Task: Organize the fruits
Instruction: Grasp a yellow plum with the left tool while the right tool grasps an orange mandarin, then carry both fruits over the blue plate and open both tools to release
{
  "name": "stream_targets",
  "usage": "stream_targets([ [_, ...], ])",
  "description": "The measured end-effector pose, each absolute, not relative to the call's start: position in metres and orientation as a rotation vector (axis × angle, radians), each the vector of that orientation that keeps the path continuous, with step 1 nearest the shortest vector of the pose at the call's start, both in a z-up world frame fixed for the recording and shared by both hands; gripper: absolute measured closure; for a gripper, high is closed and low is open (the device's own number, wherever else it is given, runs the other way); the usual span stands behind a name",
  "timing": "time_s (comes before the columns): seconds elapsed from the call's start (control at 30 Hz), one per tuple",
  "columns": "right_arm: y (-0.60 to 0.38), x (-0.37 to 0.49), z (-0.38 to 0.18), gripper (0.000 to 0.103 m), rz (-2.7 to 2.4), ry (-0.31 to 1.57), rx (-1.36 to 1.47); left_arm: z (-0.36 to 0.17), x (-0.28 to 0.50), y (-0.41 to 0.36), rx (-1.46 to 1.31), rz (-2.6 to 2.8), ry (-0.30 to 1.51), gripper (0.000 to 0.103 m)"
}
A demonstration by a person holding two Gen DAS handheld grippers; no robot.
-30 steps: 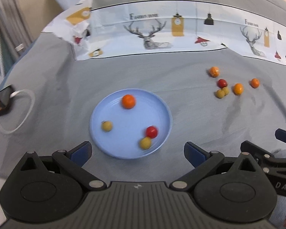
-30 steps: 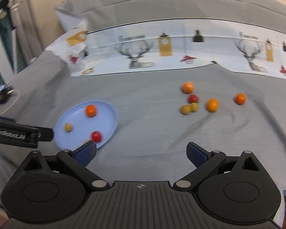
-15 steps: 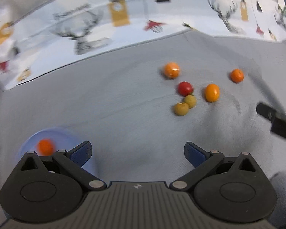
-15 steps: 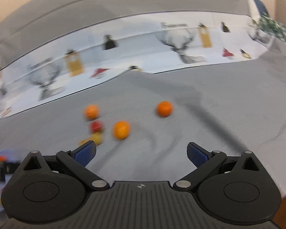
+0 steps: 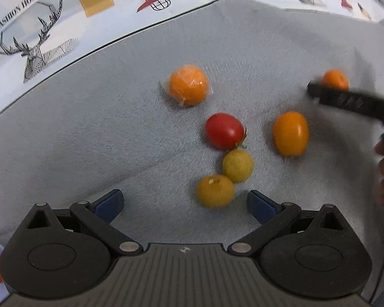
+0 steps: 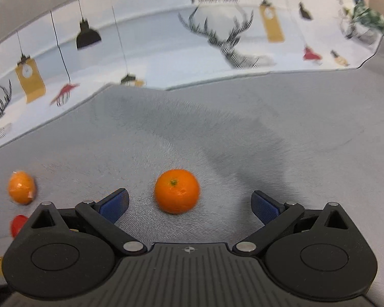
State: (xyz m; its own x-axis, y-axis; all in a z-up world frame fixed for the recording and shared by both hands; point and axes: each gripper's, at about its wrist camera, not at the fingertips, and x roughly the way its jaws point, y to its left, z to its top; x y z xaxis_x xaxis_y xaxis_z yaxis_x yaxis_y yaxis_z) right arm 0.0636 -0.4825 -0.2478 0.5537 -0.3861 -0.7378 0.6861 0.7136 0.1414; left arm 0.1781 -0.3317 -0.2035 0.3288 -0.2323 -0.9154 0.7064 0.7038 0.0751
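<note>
Both claws now nearer, agape: left claw [image 5: 184, 200] by yellow fruit [image 5: 215, 190], right claw [image 6: 189, 202] around mandarin [image 6: 177, 194]

blurred right hand-held gripper [image 5: 320, 93] hiding small orange [image 5: 336, 78]

Six small fruits loose on grey cloth: wrapped orange [image 5: 188, 85], red tomato [image 5: 224, 131], orange tomato [image 5: 290, 133], two touching yellow ones [image 5: 237, 165] [image 5: 215, 190]. Mandarin [image 6: 177, 190] sits apart, stem up.

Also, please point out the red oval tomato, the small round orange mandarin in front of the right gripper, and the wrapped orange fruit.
red oval tomato [image 5: 224, 131], left wrist view, middle of its skin.
small round orange mandarin [image 6: 177, 194], right wrist view, centre below the stem.
wrapped orange fruit [image 5: 188, 85], left wrist view, middle of its top.
</note>
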Motion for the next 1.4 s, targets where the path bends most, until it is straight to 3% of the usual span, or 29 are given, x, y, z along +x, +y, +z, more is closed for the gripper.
stream_targets([
  [0.03, -0.482, 0.068, -0.254, 0.001, -0.663, 0.756, 0.435, -0.202, 0.179, -0.331, 0.498, -0.66, 1.071, 0.013],
  [0.07, -0.477, 0.07, -0.255, 0.009, -0.671, 0.746, 0.389, -0.199, 0.178, -0.33, 0.482, -0.67, 1.061, 0.032],
  [0.1, -0.472, 0.07, -0.255, 0.031, -0.672, 0.733, 0.351, -0.195, 0.176, -0.33, 0.48, -0.685, 1.044, 0.045],
  [0.13, -0.468, 0.068, -0.253, 0.046, -0.671, 0.71, 0.322, -0.192, 0.173, -0.329, 0.491, -0.708, 1.029, 0.073],
  [0.17, -0.468, 0.066, -0.251, 0.065, -0.663, 0.699, 0.313, -0.19, 0.172, -0.329, 0.498, -0.72, 1.03, 0.072],
  [0.4, -0.47, 0.046, -0.231, 0.065, -0.674, 0.694, 0.415, -0.169, 0.164, -0.306, 0.444, -0.727, 1.026, 0.072],
  [0.63, -0.434, -0.003, -0.172, 0.065, -0.614, 0.597, 0.435, -0.121, 0.124, -0.252, 0.44, -0.657, 1.029, 0.072],
  [1.03, -0.287, -0.059, -0.077, 0.065, -0.268, 0.561, 0.449, -0.029, 0.051, -0.101, 0.364, -0.549, 0.955, 0.072],
  [1.4, -0.157, -0.082, -0.035, 0.065, -0.002, 0.616, 0.378, -0.003, 0.013, 0.026, 0.265, -0.415, 0.928, 0.072],
])
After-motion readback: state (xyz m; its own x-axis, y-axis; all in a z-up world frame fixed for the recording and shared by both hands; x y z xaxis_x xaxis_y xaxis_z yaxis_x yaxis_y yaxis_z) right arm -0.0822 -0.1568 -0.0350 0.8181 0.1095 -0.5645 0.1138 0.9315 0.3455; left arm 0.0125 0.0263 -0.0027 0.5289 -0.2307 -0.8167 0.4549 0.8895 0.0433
